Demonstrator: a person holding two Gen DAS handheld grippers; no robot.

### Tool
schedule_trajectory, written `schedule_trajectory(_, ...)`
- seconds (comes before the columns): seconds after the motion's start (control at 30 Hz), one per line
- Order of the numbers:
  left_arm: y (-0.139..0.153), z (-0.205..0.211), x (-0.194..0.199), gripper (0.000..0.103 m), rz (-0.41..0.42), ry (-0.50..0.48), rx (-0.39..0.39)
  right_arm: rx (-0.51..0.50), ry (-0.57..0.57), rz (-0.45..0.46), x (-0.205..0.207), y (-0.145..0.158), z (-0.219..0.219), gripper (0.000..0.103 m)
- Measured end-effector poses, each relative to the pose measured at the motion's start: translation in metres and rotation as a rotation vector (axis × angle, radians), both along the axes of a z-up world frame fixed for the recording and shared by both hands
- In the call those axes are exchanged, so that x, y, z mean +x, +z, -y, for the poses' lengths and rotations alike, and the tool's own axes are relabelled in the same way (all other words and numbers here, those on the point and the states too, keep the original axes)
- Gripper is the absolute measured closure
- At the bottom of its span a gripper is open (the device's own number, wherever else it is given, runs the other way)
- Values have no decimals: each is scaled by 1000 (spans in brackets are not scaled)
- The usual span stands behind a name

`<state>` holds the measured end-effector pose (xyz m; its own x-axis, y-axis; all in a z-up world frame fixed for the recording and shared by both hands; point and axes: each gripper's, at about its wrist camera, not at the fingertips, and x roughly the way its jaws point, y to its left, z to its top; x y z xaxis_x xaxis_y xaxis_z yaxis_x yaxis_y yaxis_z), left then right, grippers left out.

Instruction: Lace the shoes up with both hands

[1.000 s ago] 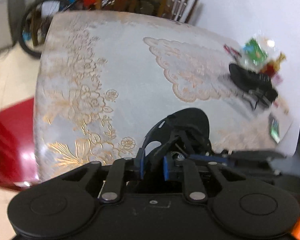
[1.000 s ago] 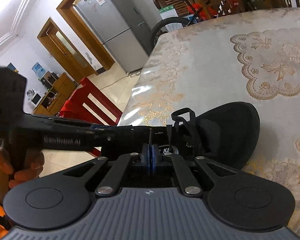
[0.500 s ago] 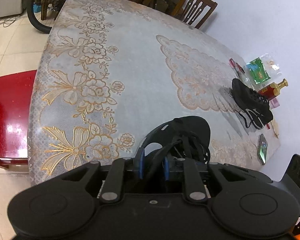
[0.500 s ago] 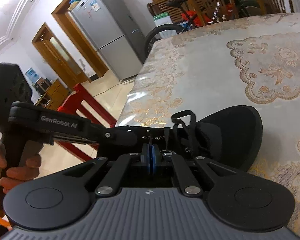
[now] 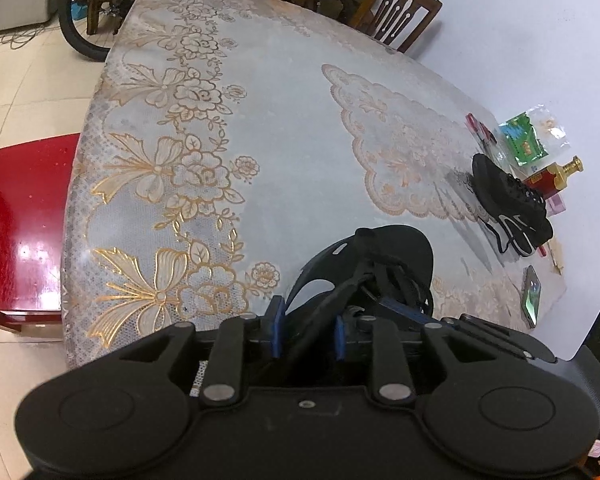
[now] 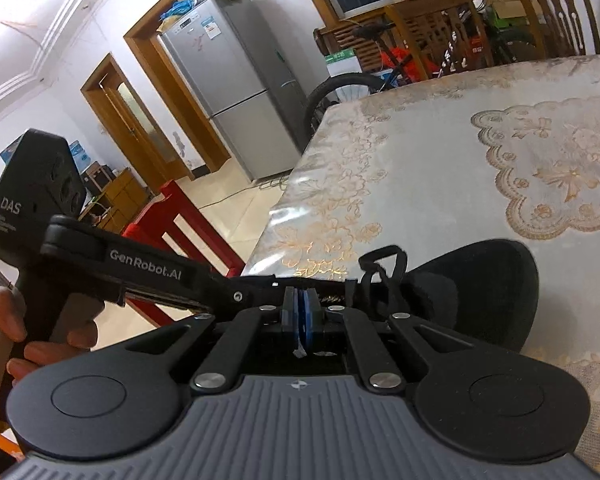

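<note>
A black shoe (image 5: 384, 248) is seen on the near edge of the worktop (image 5: 283, 120), which is covered by a cloth printed with gold flowers. The left gripper (image 5: 308, 332) is held low over the shoe's opening; its blue pads are parted by a modest gap and its jaws have just been opening. A black strip of the shoe, lace or tongue, passes up between the pads, but the pads are not seen pressing on it. In the right wrist view the right gripper (image 6: 300, 312) is seen with its blue pads pressed together; whether a lace is pinched between them cannot be told. A loop of black lace (image 6: 382, 264) stands up from the shoe just beside that gripper. The left gripper's handle is seen wrapped by a hand (image 6: 23, 332) at the left of that view. A second black shoe (image 5: 508, 204) with pale side stripes lies well apart, near the far edge of the worktop, beside small packets and a bottle (image 5: 556, 176).
</note>
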<state>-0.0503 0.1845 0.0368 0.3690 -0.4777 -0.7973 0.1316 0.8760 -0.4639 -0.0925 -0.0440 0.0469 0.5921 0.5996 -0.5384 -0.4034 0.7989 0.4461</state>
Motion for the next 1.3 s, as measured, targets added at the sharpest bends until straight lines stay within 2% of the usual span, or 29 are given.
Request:
schedule_trajectory(0.17, -2, -1, 1, 78, -10, 6, -8, -57, -8, 6, -1, -2, -4, 100)
schedule_trajectory(0.3, -4, -3, 2, 75, -25, 14, -20, -60, -25, 10, 0, -3, -3, 99)
schedule_trajectory(0.6, -3, 10, -6, 74, 7, -63, 37, -50, -8, 5, 4, -6, -7, 98)
schedule_trajectory(0.63, -3, 11, -8, 74, 16, -73, 47, -60, 2, -2, 4, -4, -4, 95)
schedule_trajectory(0.7, -1, 16, -13, 74, 48, -96, 84, -74, 16, -6, 2, 3, 4, 76)
schedule_trajectory(0.77, 2, 20, -18, 73, 80, -115, 119, -65, 24, 3, 2, 13, 13, 67)
schedule_trajectory(0.87, 7, 25, -26, 73, 126, -147, 180, -34, 62, -1, 13, 24, 19, 64)
schedule_trajectory(0.97, 10, 29, -36, 73, 160, -168, 261, -49, 163, -90, 48, 19, 8, 64)
schedule_trajectory(1.03, 9, 28, -43, 73, 155, -162, 273, -106, 245, -169, 70, 10, -3, 64)
schedule_trajectory(1.07, 8, 27, -46, 73, 152, -156, 275, -143, 295, -205, 79, 4, -9, 71)
schedule_trajectory(1.1, 7, 26, -49, 71, 149, -147, 279, -166, 331, -212, 84, 1, -13, 96)
schedule_trajectory(1.13, 6, 27, -51, 70, 149, -143, 290, -151, 349, -242, 88, 0, -14, 99)
schedule_trajectory(1.2, 2, 32, -56, 69, 155, -149, 331, -21, 297, -305, 97, 5, -5, 100)
schedule_trajectory(1.3, -4, 39, -59, 67, 167, -160, 391, 373, 209, -296, 107, 34, 30, 100)
